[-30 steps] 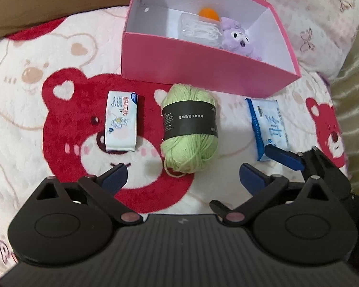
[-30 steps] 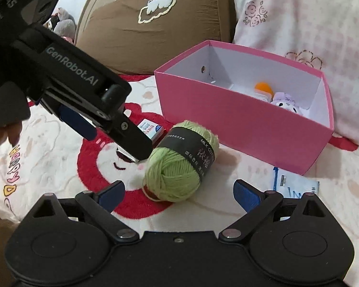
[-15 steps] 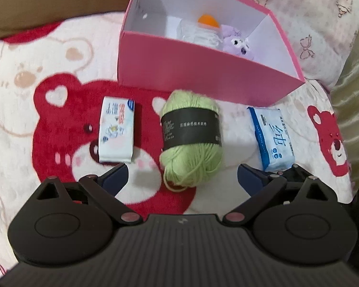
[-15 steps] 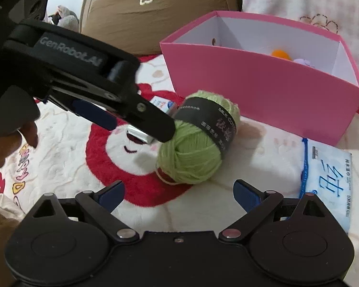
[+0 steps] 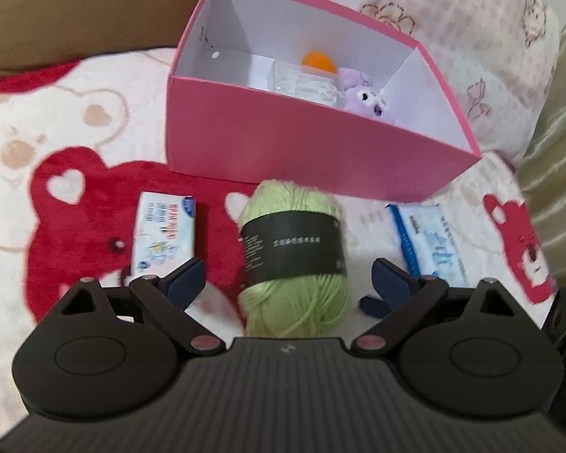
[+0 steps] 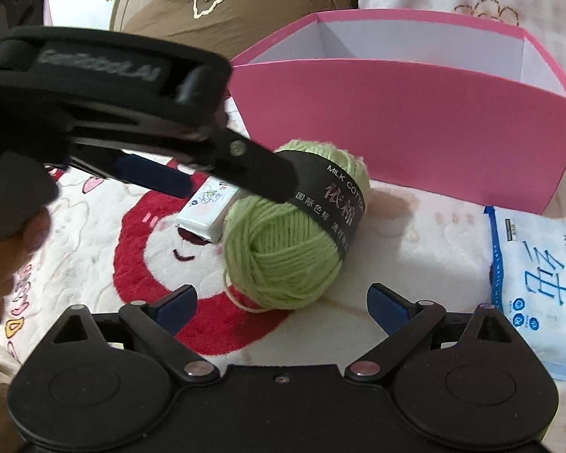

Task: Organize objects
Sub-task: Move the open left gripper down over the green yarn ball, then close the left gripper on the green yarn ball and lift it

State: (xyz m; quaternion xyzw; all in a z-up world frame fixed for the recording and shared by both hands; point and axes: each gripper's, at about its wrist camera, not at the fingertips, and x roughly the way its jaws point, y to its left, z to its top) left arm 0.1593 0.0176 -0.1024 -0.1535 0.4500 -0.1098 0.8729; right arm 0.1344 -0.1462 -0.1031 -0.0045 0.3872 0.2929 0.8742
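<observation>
Bear-print blanket [image 5: 94, 120] carries everything. Left tongs [image 5: 288, 283], closing but not yet touching, straddle the yarn [image 5: 294, 253] at twelve o'clock, its long axis pointing away; they are nearer than the open, empty right tongs [image 6: 283, 302]. Band reads "MILK COTTON". Box [image 5: 302, 151] lies beyond at twelve, tissue packs at ten and two.

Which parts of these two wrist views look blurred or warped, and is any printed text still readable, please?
Left wrist view: mild motion blur smears the yarn ball, the tissue packs' print is illegible, and fisheye bends the pink box rim. Right wrist view: the left gripper crossing close to the lens is soft, its lettering smeared; the yarn band's "MILK COTTON" and the blue tissue pack characters stay sharp.
</observation>
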